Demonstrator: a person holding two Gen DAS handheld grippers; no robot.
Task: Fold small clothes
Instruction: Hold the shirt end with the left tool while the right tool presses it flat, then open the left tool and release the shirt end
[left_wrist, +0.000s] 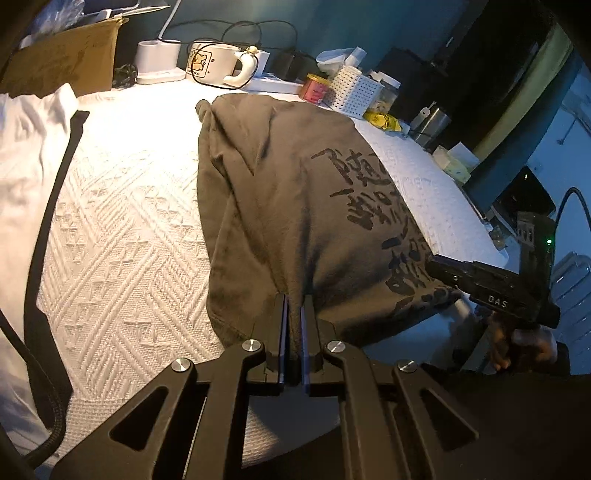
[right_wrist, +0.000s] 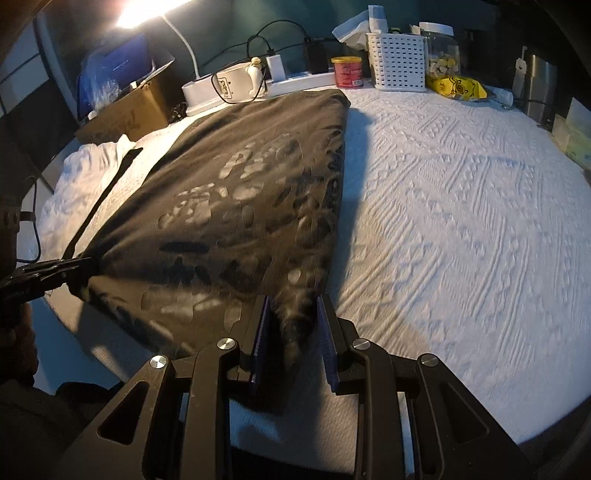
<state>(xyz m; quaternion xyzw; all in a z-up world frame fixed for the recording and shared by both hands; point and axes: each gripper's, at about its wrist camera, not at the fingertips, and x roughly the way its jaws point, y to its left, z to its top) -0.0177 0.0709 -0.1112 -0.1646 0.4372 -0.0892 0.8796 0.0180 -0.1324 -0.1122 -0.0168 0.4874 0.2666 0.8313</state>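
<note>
A dark grey shirt (left_wrist: 295, 192) with black printed lettering lies spread across a surface covered by a white textured cloth (left_wrist: 122, 236), its near edge lifted by two hand-held tools. The left tool (left_wrist: 294, 317) is pressed together on a fold of the shirt's near hem, the fabric pinched tight between its pads. The right tool (right_wrist: 293, 317) holds the shirt's other near corner, a bunched twist of fabric caught between its partly spread fingers. In the right wrist view the left tool (right_wrist: 79, 267) shows at the shirt's left corner. A white garment (left_wrist: 26, 147) with a black strap lies to the left of the shirt. Along the far edge of the surface stand a white mug (left_wrist: 214, 62), a red tin (left_wrist: 314, 86), a white perforated basket (left_wrist: 354, 92) and a yellow packet (right_wrist: 456, 86), under a lit lamp (right_wrist: 144, 11).
</note>
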